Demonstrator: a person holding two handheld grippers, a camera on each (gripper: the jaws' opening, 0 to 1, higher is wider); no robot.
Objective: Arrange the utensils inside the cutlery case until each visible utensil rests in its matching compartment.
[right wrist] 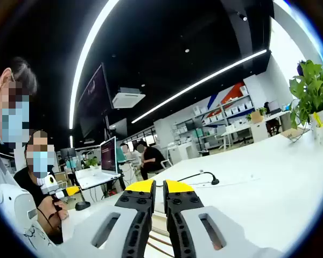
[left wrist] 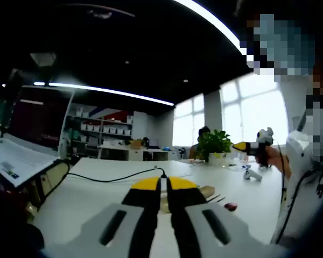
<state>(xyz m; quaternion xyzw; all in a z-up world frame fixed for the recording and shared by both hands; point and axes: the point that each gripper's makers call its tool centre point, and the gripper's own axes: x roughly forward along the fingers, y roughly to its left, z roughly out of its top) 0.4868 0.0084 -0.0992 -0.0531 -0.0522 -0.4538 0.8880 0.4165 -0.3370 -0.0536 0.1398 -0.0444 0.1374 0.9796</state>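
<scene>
In the left gripper view my left gripper (left wrist: pixel 163 184) points level over the white table (left wrist: pixel 97 199), its yellow-tipped jaws shut with nothing seen between them. Just behind its right jaw a corner of the wooden cutlery case (left wrist: pixel 207 191) shows, with thin dark utensil ends (left wrist: pixel 217 199) sticking out. A person's hand holds the right gripper (left wrist: pixel 246 146) up at the right. In the right gripper view my right gripper (right wrist: pixel 159 187) is shut too, and wooden strips of the case (right wrist: pixel 157 241) show low between its jaws. The left gripper (right wrist: pixel 69 191) is at the left.
A black cable (left wrist: pixel 113 177) runs across the table towards the jaws. A small dark red object (left wrist: pixel 230 206) and a white object (left wrist: pixel 251 173) lie to the right. A potted plant (left wrist: pixel 215 142) stands at the far edge. A monitor (right wrist: pixel 109 156) and seated people are behind.
</scene>
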